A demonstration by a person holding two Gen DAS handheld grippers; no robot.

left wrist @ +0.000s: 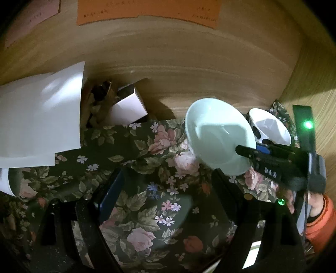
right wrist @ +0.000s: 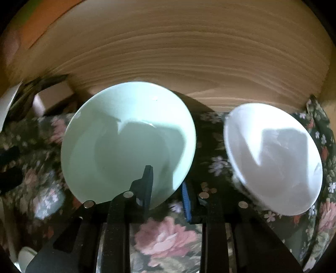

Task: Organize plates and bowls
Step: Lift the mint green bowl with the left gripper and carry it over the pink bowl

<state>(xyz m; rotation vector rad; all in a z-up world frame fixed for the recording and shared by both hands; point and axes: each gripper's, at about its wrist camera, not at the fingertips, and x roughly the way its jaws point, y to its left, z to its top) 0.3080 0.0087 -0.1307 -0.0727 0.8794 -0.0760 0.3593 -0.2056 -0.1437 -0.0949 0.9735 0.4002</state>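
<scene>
The right gripper (right wrist: 166, 189) is clamped on the near rim of the mint bowl (right wrist: 128, 138); a white bowl (right wrist: 273, 155) sits right. The left gripper (left wrist: 166, 201) hangs open, empty.

Floral cloth (left wrist: 142, 201), white papers (left wrist: 40, 117), orange sheet (left wrist: 147, 10)

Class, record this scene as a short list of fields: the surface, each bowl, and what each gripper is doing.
surface: floral cloth, with a wooden wall behind
green bowl: left of the white bowl in the right wrist view, not touching it
white bowl: on the cloth, untouched
right gripper: shut on the green bowl's rim, one finger inside and one outside
left gripper: open over the cloth, holding nothing
other: white sheets at the far left
</scene>
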